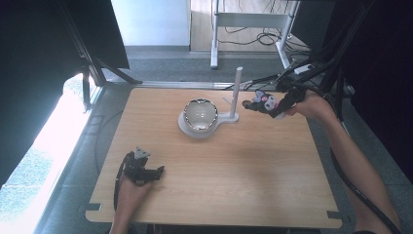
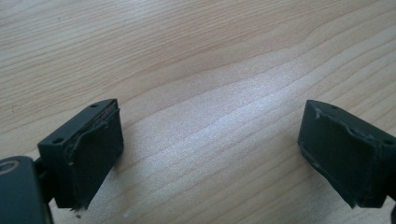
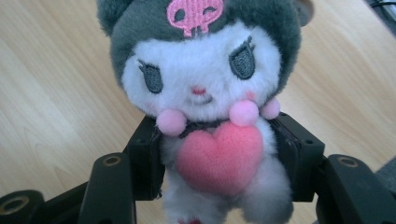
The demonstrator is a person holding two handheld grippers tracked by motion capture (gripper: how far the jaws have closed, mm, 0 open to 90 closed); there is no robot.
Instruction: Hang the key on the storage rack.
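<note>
Plush (image 3: 205,107): clamped at the body between right gripper (image 3: 219,158) jaws, held above table (image 1: 253,165), near bowl (image 1: 200,115).
Left gripper (image 2: 210,154): open, empty, low over the wood.
Advice: probably keep squeeze steady, lower slowly over bowl before releasing.

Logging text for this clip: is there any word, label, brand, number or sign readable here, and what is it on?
No readable text in these views.
Plush toy, held in the right tongs: a pink embroidered skull emblem on its hood, a picture, not lettering.
Left tongs: plain, no markings.
</note>
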